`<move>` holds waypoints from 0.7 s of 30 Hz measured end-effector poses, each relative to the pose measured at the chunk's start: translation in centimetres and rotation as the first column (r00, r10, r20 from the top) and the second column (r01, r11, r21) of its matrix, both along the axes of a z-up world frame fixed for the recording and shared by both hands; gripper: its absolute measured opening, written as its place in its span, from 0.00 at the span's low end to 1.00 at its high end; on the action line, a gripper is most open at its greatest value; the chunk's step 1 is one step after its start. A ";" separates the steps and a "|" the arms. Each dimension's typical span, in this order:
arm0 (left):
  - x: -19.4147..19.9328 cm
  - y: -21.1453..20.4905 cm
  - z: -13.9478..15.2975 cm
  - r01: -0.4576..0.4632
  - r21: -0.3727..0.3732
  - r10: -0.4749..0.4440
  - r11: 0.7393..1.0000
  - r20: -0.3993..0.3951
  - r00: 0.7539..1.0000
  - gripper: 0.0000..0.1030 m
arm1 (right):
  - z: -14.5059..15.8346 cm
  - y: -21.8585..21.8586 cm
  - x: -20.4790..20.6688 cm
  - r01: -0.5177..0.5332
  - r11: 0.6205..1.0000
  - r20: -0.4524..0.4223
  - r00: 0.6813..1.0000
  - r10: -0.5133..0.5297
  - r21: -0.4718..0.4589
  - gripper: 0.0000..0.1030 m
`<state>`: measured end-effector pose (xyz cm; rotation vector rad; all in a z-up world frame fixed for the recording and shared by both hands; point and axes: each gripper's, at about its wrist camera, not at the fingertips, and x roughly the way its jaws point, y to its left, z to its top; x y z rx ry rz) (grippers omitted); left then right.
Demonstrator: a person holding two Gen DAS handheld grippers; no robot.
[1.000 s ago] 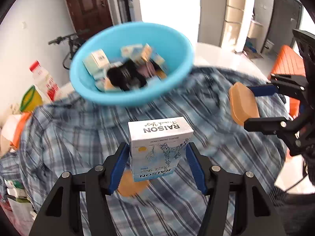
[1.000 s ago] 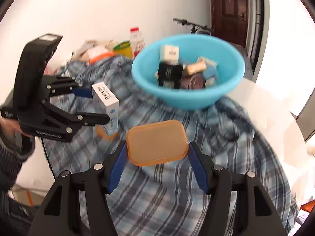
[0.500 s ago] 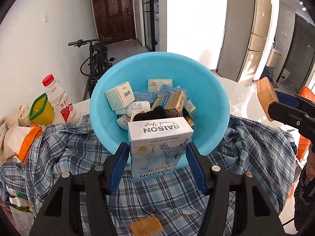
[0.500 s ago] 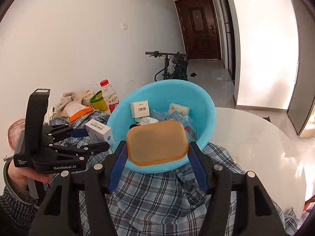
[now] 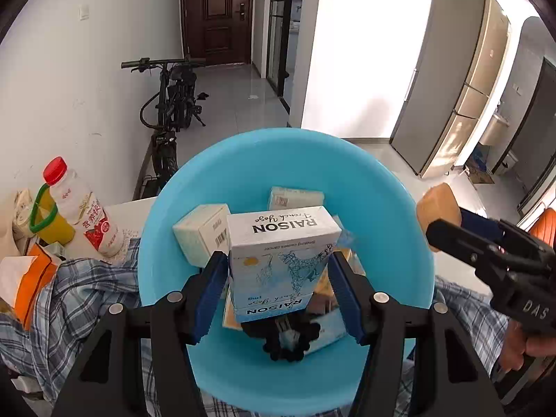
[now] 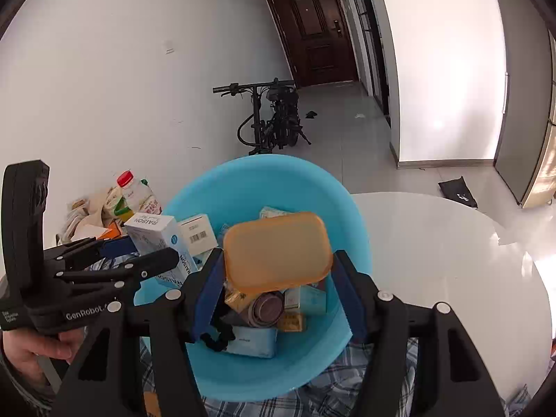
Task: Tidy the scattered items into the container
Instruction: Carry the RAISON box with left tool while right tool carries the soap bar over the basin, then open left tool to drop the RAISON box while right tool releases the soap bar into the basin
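Observation:
My left gripper (image 5: 278, 292) is shut on a white and blue RAISON box (image 5: 278, 260) and holds it over the blue bowl (image 5: 243, 166). The box also shows in the right wrist view (image 6: 163, 243). My right gripper (image 6: 276, 292) is shut on a flat orange soap bar (image 6: 276, 250) above the same bowl (image 6: 278, 180); the bar shows at the right in the left wrist view (image 5: 438, 201). The bowl holds several small boxes, a black item (image 5: 285, 340) and a purple roll (image 6: 266, 307).
The bowl stands on a blue plaid cloth (image 5: 80, 292) over a white round table (image 6: 451, 243). A red-capped drink bottle (image 5: 80, 208), a yellow cup and orange packets lie at the left. A small orange piece (image 6: 151, 403) lies on the cloth.
Both grippers have moved forward with their loads, from in front of the bowl to above its inside. The bowl now fills the lower middle of both views.

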<state>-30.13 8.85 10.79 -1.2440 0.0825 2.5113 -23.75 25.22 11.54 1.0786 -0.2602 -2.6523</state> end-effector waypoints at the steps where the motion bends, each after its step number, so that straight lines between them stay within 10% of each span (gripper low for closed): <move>1: -1.0 0.1 0.2 -0.004 0.003 0.004 1.000 0.004 1.000 0.61 | 0.1 0.0 -0.6 0.000 1.000 0.004 1.000 0.000 0.003 0.59; 21: -10.3 3.8 -2.4 0.013 -0.036 -0.011 0.999 0.054 0.998 0.61 | -3.2 -0.4 -6.2 -0.064 0.998 0.086 0.994 0.063 0.013 0.59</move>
